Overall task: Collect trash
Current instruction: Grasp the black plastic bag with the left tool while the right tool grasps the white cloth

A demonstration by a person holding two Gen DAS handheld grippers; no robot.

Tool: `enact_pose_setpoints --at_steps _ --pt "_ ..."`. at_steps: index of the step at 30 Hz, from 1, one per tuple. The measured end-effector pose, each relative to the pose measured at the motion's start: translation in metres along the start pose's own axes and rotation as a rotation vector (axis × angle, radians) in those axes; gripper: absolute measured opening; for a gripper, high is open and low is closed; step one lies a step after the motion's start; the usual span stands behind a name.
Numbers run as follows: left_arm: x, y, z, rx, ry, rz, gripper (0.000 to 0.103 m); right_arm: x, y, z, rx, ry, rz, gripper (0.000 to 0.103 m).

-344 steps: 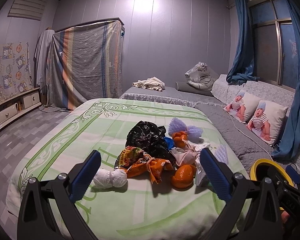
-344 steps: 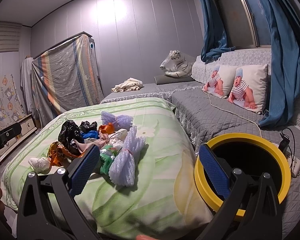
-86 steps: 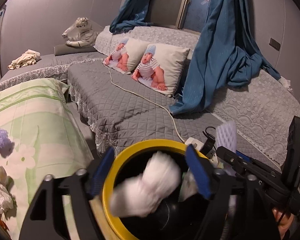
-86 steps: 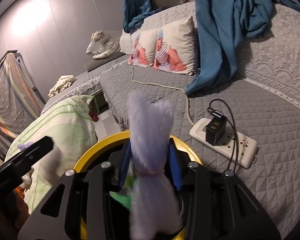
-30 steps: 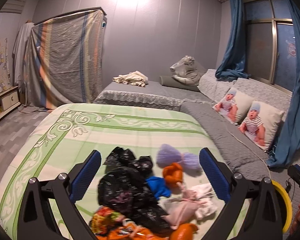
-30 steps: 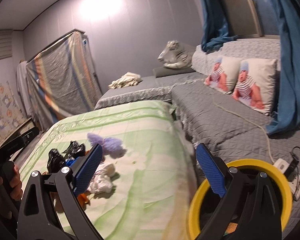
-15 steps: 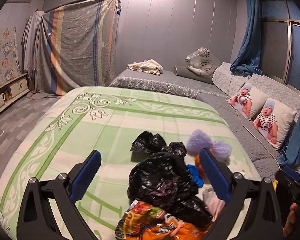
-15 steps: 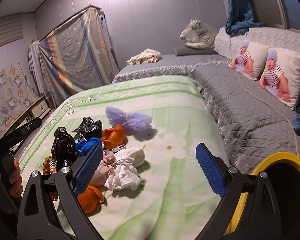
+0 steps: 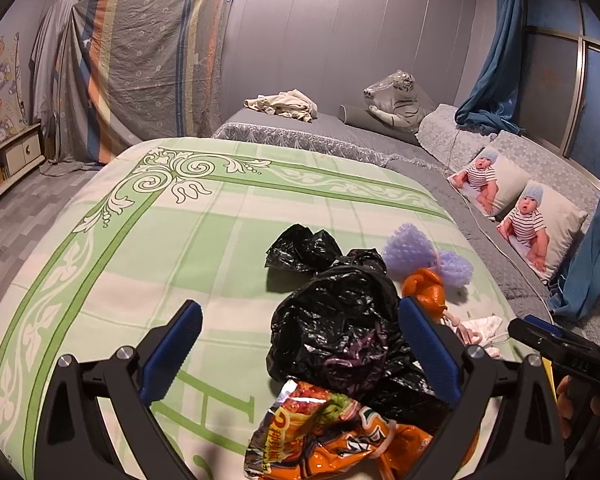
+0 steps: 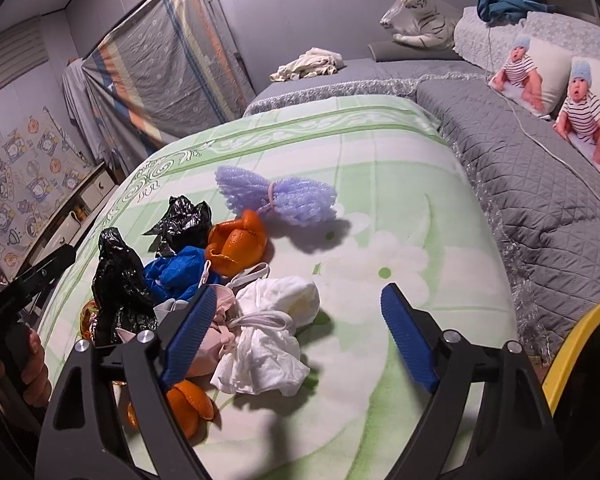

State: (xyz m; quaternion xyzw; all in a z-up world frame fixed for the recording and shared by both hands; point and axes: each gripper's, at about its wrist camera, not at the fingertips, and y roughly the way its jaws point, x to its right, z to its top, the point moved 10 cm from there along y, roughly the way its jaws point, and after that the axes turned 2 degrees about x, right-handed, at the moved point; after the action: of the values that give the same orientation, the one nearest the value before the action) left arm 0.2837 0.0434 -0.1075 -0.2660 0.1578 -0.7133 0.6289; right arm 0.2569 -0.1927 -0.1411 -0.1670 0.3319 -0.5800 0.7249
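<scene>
The left gripper (image 9: 300, 344) is spread wide and holds nothing. It hangs over the trash pile on the green blanket (image 9: 148, 240). The big black bag (image 9: 340, 320) sits between its blue fingers (image 9: 172, 344), and an orange snack wrapper (image 9: 320, 436) lies just below. The right gripper (image 10: 296, 336) is spread wide too, and empty. The white crumpled cloth (image 10: 268, 336) lies near its left finger.

To do this step well, I think each gripper should pick just one thing, go low, get a finger on each side, and squeeze the thick middle. The black bag is soft and slippery, so a bunched part is best to grab. The cloth's white loop could catch on the pink thing beside it.

The purple foam net (image 10: 278, 196) and orange peel (image 10: 236, 246) wait farther back.

The yellow bin (image 10: 572, 340) stands at the bed's right edge. Only its rim shows, so I cannot tell what is inside
</scene>
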Motion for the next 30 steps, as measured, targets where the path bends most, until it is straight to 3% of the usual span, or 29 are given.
enact_pose_setpoints --at_steps 20,26,30 --pt "0.022 0.048 -0.008 -0.119 0.079 -0.05 0.094 -0.007 0.038 -0.009 -0.135 0.018 0.076 0.062" --pt "0.023 0.059 -0.02 -0.18 0.085 -0.061 0.077 -0.014 0.045 -0.012 -0.161 0.006 0.093 0.052" --pt "0.023 0.065 -0.028 -0.222 0.083 -0.068 0.055 -0.016 0.046 -0.013 -0.163 -0.006 0.093 0.047"
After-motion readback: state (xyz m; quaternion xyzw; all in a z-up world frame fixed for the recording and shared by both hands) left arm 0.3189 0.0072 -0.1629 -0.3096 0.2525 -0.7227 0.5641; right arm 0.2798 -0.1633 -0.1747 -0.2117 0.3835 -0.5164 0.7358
